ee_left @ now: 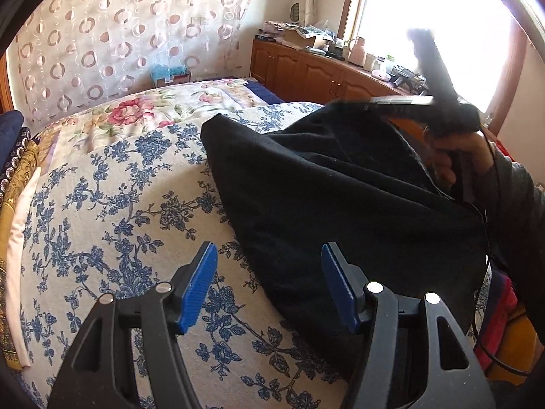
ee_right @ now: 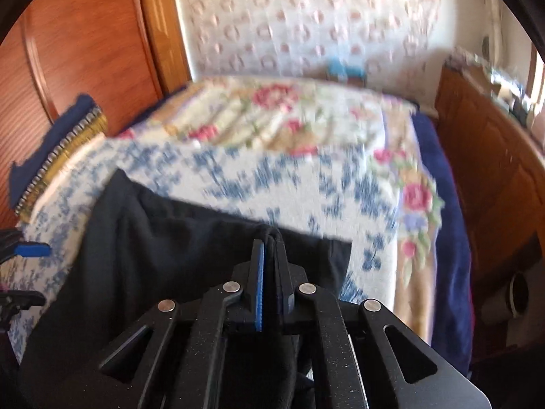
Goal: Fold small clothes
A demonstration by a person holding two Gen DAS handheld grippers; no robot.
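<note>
Right gripper (ee_right: 270, 238) clenched on a raised fold of the black garment (ee_left: 340, 197), which drapes across the blue-floral bedspread (ee_left: 119, 204) (right view blurred). Left gripper (ee_left: 269, 286) released, jaws wide apart, poised over the garment's near edge.

We see a bed (ee_left: 102, 211) under a blue-flowered cover, with a rose-patterned blanket (ee_left: 143, 109) farther back. Behind it hangs a curtain (ee_left: 112, 34) printed with rings. A wooden cabinet (ee_left: 306, 68) below the bright window (ee_left: 442, 27) carries clutter, and folded cloths (ee_left: 15, 156) are stacked at the bed's left edge beside a wooden wardrobe (ee_right: 75, 41).
</note>
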